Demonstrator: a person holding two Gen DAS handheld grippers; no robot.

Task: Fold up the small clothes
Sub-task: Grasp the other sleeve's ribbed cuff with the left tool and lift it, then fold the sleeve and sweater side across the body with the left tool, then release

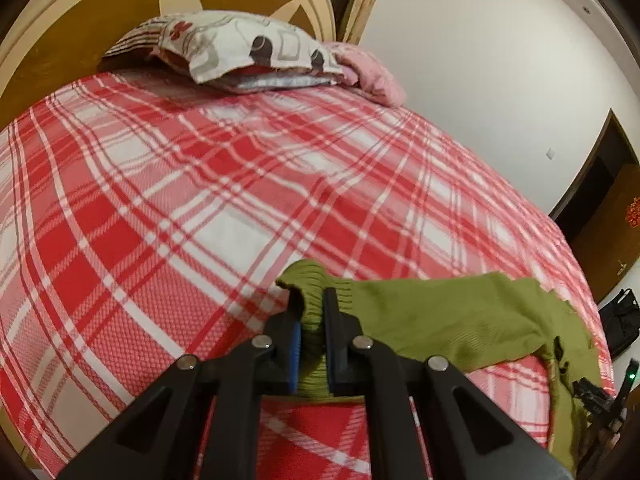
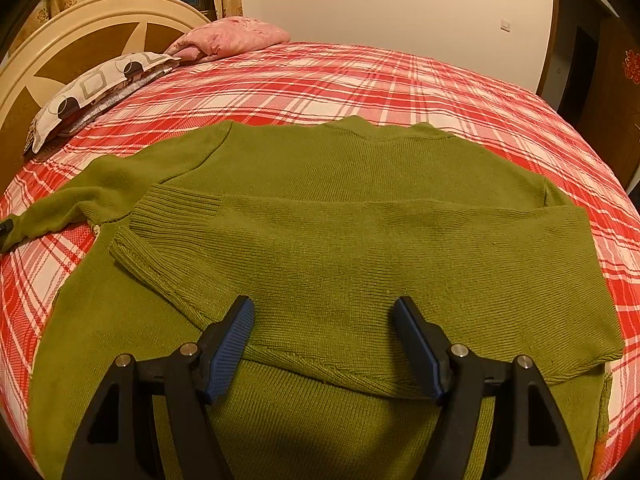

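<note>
Warm, yellowish indoor light fills both my views, dimmer in my right one. My right gripper (image 2: 324, 312) casts a soft shadow on the green sweater (image 2: 360, 240) just beneath it. Fisheye distortion bulges the plaid bedspread (image 1: 180, 184) into a dome and bends the headboard (image 1: 80, 20). Corners vignette to black. My left view looks slightly soft, with no strong glare.

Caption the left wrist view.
Left claw shut on olive-green knitted sweater's ribbed cuff above red plaid bedspread.
</note>
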